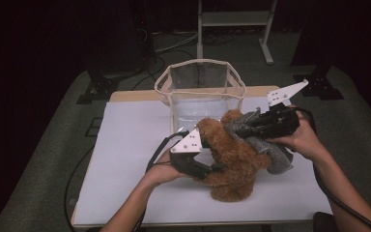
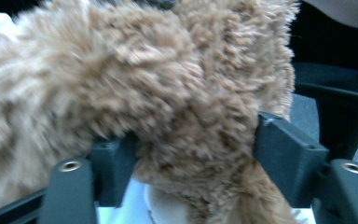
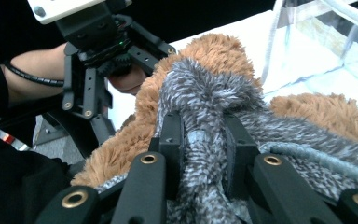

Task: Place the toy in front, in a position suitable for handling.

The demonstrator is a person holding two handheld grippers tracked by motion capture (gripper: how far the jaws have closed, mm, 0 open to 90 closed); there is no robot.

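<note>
The brown teddy bear (image 1: 232,162) sits on the white bench (image 1: 125,159) just in front of the clear mesh-rimmed basket (image 1: 200,87). The left gripper (image 1: 207,169) clamps a furry limb, and the right gripper (image 1: 241,129) is clenched on the grey knitted garment (image 1: 278,157) at the bear's back. To work the garment well, hold the left grip steady as an anchor — pull the grey knit with the right slowly, along the body, so the bear does not tip.

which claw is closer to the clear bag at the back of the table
Right. The right claw grips the grey cloth just before the clear bag; the left claw sits nearer the person, on the teddy bear.
</note>
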